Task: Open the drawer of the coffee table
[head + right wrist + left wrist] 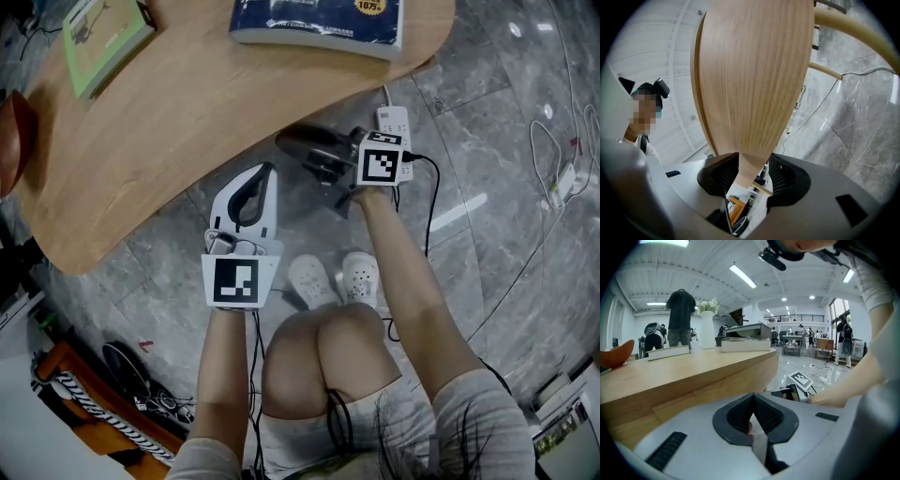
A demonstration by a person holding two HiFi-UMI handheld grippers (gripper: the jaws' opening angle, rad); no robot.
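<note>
One drawer (751,136): we find its wooden panel under the desk (187,122) top.
Right gripper (752,163): jaws closed on the drawer's wooden edge.
Left gripper (753,404): jaws pressed fully together, holding nothing, beside the desk's near rim.

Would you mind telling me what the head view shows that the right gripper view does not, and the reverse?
Only the head view: the green book and blue book on the coffee table, the left gripper, and the person's shoes. Only the right gripper view: the right gripper with its jaws clamped on a wood panel, seen close. Both: the table's light wood and the grey floor.
</note>
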